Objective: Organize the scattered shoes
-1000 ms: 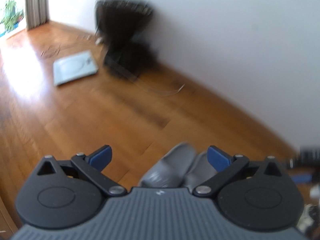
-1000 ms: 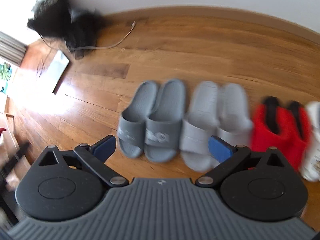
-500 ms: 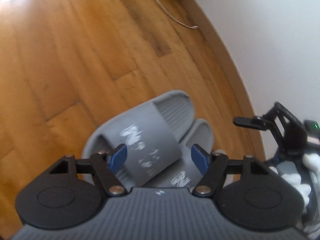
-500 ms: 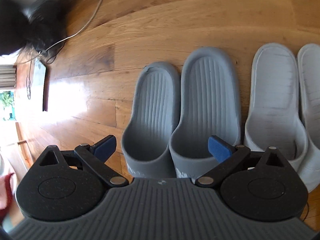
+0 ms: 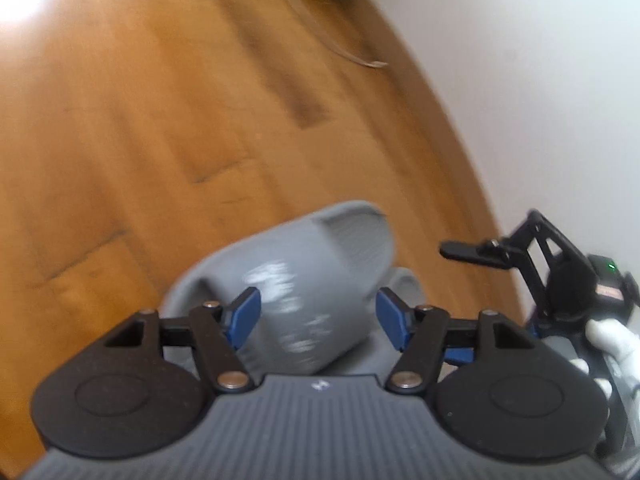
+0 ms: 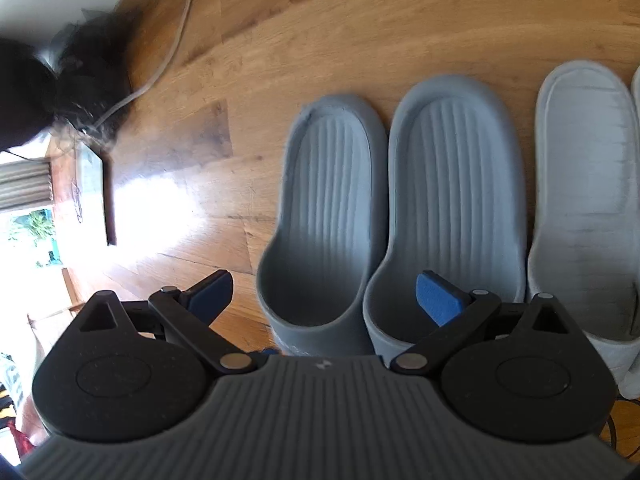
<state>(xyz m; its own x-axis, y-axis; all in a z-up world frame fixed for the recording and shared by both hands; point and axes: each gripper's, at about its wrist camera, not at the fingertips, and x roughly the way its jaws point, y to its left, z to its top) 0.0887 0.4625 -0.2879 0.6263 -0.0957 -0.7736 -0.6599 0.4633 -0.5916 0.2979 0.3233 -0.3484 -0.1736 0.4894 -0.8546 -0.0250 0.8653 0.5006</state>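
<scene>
A dark grey slide [image 5: 312,280] lies on the wooden floor with its strap between the blue pads of my left gripper [image 5: 318,314]. Both pads sit against the strap's sides while the jaws are opening slightly. Its partner [image 5: 404,280] peeks out just behind it. In the right wrist view the pair stands side by side, the left slide [image 6: 328,200] and the right slide [image 6: 452,184]. My right gripper [image 6: 324,296] hovers open over their strap ends, one pad above the floor and the other over the right slide. Its black finger [image 5: 472,250] shows beside the pair.
A light grey slipper [image 6: 584,184] stands directly right of the dark pair. The white wall [image 5: 520,80] runs close behind the shoes. A white cable [image 6: 176,40], a black bundle [image 6: 40,80] and a flat board [image 6: 92,184] lie to the left. A white-gloved hand [image 5: 608,332] holds the right gripper.
Both grippers dropped from a high view down to the dark grey pair. The left jaws narrowed around the left slide's strap. The right gripper stayed wide open.
</scene>
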